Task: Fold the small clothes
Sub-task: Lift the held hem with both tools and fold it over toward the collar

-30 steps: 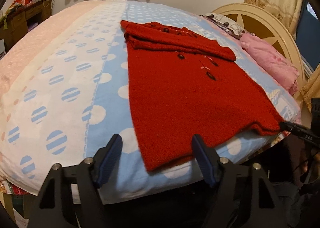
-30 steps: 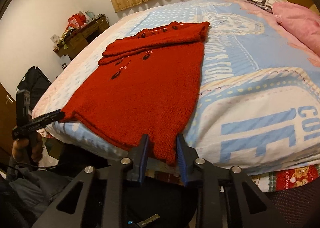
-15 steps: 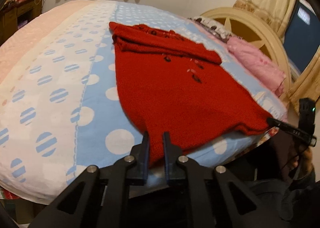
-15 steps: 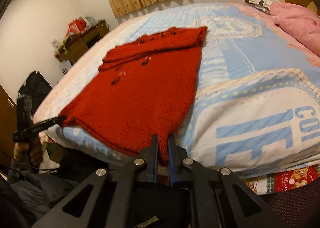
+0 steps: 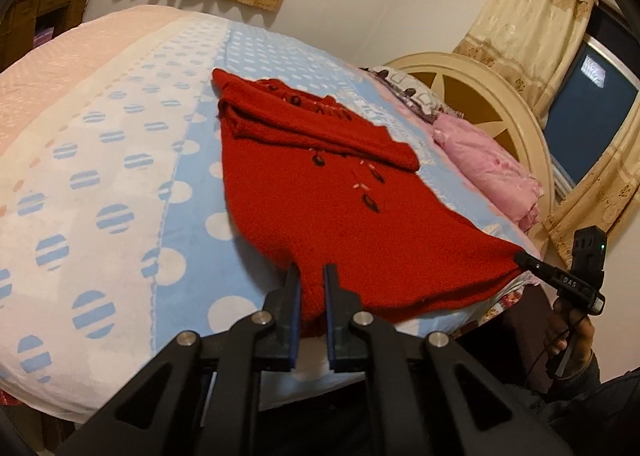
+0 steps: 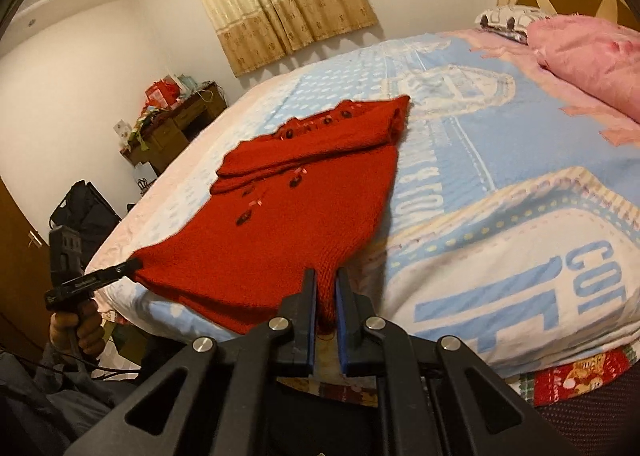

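The red knitted garment (image 5: pixel 340 216) lies flat on the bed (image 5: pixel 120 184), hem at the near edge. The left gripper (image 5: pixel 309 276) and right gripper (image 6: pixel 325 280) each pinch a hem corner — likely to lift it and fold it toward the collar.

Large blue letters on the bedspread (image 6: pixel 520 240) at the right edge of the right wrist view read "COT" over a partly cut "IE". Smaller letters running along a blue band near the frame's middle end in "& TO"; the rest is blurred. In the left wrist view, the right gripper (image 5: pixel 520 257) carries "DAS" on its black bar.
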`<state>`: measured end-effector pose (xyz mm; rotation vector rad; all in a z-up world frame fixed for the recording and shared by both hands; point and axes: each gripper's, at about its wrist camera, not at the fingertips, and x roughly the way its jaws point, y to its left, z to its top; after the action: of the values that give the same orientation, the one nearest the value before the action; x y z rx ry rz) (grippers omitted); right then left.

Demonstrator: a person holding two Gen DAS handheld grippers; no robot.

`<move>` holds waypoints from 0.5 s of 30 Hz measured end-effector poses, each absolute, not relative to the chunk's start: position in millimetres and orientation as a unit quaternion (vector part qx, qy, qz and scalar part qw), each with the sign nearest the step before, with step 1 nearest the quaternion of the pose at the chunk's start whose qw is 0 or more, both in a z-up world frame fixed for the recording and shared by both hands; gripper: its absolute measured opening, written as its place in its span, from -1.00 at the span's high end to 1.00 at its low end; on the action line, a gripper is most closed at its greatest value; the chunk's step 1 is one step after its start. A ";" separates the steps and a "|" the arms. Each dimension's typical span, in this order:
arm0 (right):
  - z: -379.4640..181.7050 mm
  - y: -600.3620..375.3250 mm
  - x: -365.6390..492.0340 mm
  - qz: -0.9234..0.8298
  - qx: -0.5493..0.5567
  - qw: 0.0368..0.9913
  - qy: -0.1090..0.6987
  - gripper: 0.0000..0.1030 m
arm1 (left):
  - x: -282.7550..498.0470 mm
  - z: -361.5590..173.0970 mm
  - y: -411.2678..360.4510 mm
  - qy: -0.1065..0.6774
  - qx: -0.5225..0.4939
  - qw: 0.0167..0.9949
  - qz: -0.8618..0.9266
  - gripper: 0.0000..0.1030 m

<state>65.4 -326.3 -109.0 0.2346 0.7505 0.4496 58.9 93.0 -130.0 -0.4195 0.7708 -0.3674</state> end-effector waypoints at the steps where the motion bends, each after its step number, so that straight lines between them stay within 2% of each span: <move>1: -105.9 -326.3 65.7 0.221 0.115 0.900 0.358 0.85 | 58.9 -128.4 94.2 0.368 -0.206 0.889 -0.180 0.81; 15: -53.7 -322.4 115.6 0.238 0.141 0.912 0.302 0.85 | 104.6 -84.5 109.7 0.326 -0.241 0.893 -0.196 0.82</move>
<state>115.6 -322.4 -53.7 0.2911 0.6214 0.4903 104.6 109.7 -84.5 -0.4992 0.6771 -0.4059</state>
